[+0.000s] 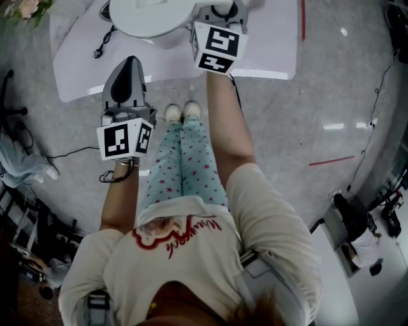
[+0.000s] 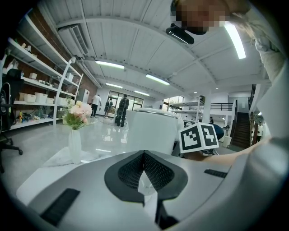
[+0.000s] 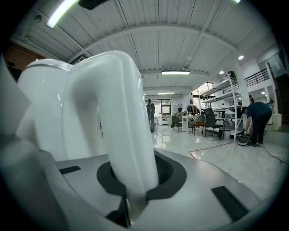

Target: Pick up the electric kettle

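Observation:
The white electric kettle [image 1: 150, 16] is at the top of the head view, over the white table [image 1: 268, 57]. In the right gripper view its curved handle [image 3: 113, 122] runs down between the jaws, and my right gripper [image 3: 131, 189] is shut on it, with the kettle body [image 3: 43, 103] to the left. My left gripper [image 1: 131, 62] hangs to the left of the kettle, apart from it, near the table's front edge. Its pads meet with nothing between them [image 2: 143, 155]. From there the kettle [image 2: 151, 131] stands just ahead, beside the right gripper's marker cube [image 2: 198, 137]. The kettle's bottom is hidden.
A white vase of flowers [image 2: 74, 140] stands on the table's left part, and a black cable [image 1: 102, 43] lies near it. Shelves [image 2: 31, 97] line the left wall. Desks and chairs [image 3: 203, 122] and several people stand far off. Red tape [image 1: 331, 160] marks the floor.

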Available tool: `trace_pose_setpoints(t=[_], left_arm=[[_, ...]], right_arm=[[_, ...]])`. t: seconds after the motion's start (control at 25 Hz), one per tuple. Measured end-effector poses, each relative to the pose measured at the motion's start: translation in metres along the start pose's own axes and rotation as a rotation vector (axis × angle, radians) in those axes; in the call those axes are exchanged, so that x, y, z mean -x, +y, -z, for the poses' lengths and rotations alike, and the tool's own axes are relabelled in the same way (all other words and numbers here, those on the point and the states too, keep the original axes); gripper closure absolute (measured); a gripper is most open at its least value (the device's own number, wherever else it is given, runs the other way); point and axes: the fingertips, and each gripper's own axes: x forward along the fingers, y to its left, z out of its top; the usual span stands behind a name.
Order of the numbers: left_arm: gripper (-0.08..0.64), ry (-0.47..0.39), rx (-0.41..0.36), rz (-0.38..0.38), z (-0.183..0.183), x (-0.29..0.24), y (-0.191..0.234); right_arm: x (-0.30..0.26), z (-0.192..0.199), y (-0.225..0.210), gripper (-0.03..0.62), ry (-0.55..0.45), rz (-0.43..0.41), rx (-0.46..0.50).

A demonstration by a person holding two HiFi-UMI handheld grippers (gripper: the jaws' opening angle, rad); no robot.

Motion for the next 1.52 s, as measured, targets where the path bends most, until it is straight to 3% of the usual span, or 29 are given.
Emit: trace_pose_setpoints(t=[0.6, 1.04, 1.52], left_arm=[[0.561, -0.002, -0.046, 0.014, -0.040, 0.028, -0.004], [0.561, 0.026, -0.059, 0.028, -0.046, 0.066, 0.001], [0.561, -0.036, -0.088, 0.050, -0.091, 0.088, -0.013]], right_arm=[[0.034, -0.079, 0.003, 0.543, -0.060, 0.006, -0.005], [0.072, -0.115, 0.017, 0.538, -0.071, 0.021, -0.005], [0.104, -0.162, 0.019, 0.535, -0.089, 0.030, 0.009]])
